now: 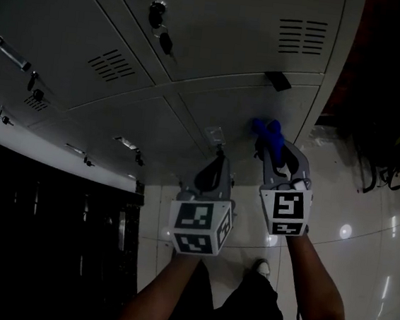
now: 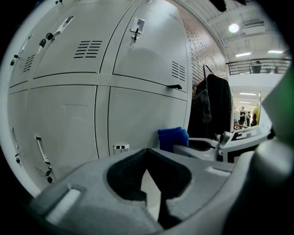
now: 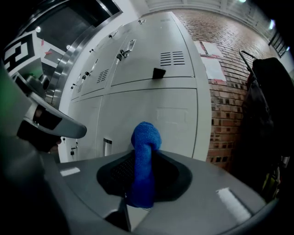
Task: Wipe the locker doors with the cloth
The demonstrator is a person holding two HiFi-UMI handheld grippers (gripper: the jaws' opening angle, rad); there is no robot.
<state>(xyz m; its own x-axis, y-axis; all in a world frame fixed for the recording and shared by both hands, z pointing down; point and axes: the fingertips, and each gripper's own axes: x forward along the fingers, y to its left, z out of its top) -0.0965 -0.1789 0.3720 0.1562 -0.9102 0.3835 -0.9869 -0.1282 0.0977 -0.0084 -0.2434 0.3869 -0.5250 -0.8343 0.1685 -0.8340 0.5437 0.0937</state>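
The bank of grey sheet-metal locker doors [image 1: 219,44] fills the view, with a red brick wall [image 3: 225,114] at its right end and a glossy tiled floor [image 1: 365,209] below. Dark garments [image 2: 216,110] hang beside the bricks. The left gripper [image 2: 148,158] has its jaws pressed together on nothing. The right gripper [image 1: 272,153] pinches the blue terry cloth [image 3: 146,137] mid-length, with the cloth's bunched end poking past the tips, close to the lower right door; whether it touches is unclear. The cloth looks light, soft and floppy, so a grip near the wad should keep it firm. A black tab handle [image 1: 278,80], dangling keys [image 1: 163,38] and a small latch plate [image 1: 215,132] could snag it.
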